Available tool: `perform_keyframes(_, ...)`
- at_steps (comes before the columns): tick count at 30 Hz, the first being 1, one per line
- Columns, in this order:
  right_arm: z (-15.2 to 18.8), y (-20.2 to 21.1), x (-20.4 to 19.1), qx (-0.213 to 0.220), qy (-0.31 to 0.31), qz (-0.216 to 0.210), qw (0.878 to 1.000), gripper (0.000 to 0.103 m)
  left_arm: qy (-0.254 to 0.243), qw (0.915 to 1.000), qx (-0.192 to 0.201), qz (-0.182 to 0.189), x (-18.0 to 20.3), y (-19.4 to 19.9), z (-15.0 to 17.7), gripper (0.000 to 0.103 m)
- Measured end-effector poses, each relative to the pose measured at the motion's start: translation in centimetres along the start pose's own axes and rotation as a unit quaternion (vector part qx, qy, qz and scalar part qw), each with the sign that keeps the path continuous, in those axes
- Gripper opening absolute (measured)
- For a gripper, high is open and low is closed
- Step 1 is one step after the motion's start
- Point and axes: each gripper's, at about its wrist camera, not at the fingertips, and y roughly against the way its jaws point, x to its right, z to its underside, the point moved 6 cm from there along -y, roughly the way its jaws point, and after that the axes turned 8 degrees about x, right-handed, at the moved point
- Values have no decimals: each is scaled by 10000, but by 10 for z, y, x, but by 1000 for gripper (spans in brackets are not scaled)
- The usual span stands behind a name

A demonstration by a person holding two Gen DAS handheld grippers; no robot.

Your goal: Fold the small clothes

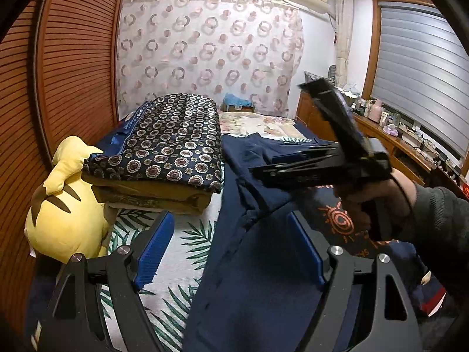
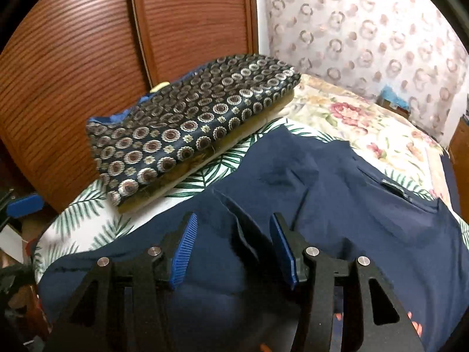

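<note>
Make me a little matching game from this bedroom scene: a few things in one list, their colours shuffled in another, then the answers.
Things:
1. plush toy
2. T-shirt
3. gripper pads
4. wardrobe door

Colours:
A. bright blue
B. reddish-brown wood
C. yellow with brown stripes
D. navy

Pairs: 1-C, 2-D, 3-A, 4-B

Soft, even indoor light, strong fisheye bending with dark vignetted corners, and motion blur in both views.

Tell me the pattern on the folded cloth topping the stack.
The folded cloth is dark navy with ringed circular medallions and small gold flowers; the left wrist view shows it best.
</note>
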Motion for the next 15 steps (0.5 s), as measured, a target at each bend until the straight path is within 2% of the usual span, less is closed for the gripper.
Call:
perform_keyframes(4,-16,-25,5,-92,-109,-162,9998,53,4,10000,-14,34,1,-1,2,80)
perform_keyframes(8,-25,-32,3,-103,-233,-349,9991,53,-35,10000,-57,61,4,-2,4,80)
perform_keyframes(11,-25,-42,3,-264,-192,-278,9991,53,-34,9999,-73,68,5,-3,6,80)
perform_keyframes(12,-22,-45,3,-307,-178,-282,9990,50,-33,9999,-76,68,4,-2,6,80)
perform_keyframes(13,-19,-47,4,-321,-159,-329,9988,32,-33,9999,-77,56,4,-2,7,80)
perform_keyframes(14,-16,-48,2,-369,-95,-386,9985,24,-30,9999,-81,53,4,-2,7,80)
perform_keyframes(15,-14,-45,2,-400,11,-370,9985,12,-32,9999,-88,51,4,-2,7,80)
